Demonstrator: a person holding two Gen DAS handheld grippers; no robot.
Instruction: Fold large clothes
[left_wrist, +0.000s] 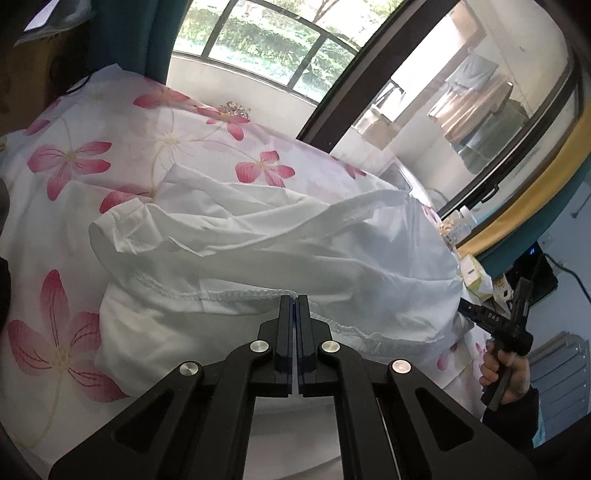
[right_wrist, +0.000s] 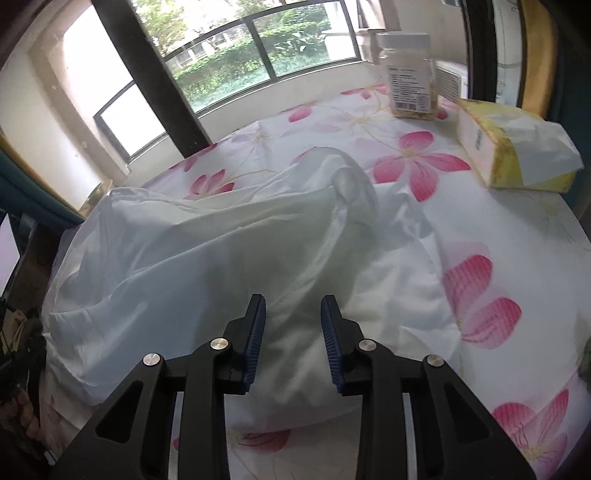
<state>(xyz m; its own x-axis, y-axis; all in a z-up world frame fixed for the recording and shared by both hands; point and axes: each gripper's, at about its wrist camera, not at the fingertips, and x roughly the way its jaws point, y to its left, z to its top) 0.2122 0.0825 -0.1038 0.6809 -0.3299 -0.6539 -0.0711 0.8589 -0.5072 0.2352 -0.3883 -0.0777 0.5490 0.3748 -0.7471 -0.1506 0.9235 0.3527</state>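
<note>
A large white garment (left_wrist: 258, 251) lies crumpled on a table covered by a white cloth with pink flowers (left_wrist: 70, 162). My left gripper (left_wrist: 296, 298) is shut on the garment's stitched hem at its near edge. My right gripper (right_wrist: 293, 308) is open, its blue pads on either side of a fold of the garment (right_wrist: 207, 251), holding nothing. The right gripper also shows in the left wrist view (left_wrist: 491, 317), held in a hand at the garment's right end.
A clear jar with a white lid (right_wrist: 410, 74) and a yellow tissue pack (right_wrist: 513, 147) stand at the far right of the table. A small tiara (left_wrist: 234, 109) sits at the far edge. Windows lie behind the table.
</note>
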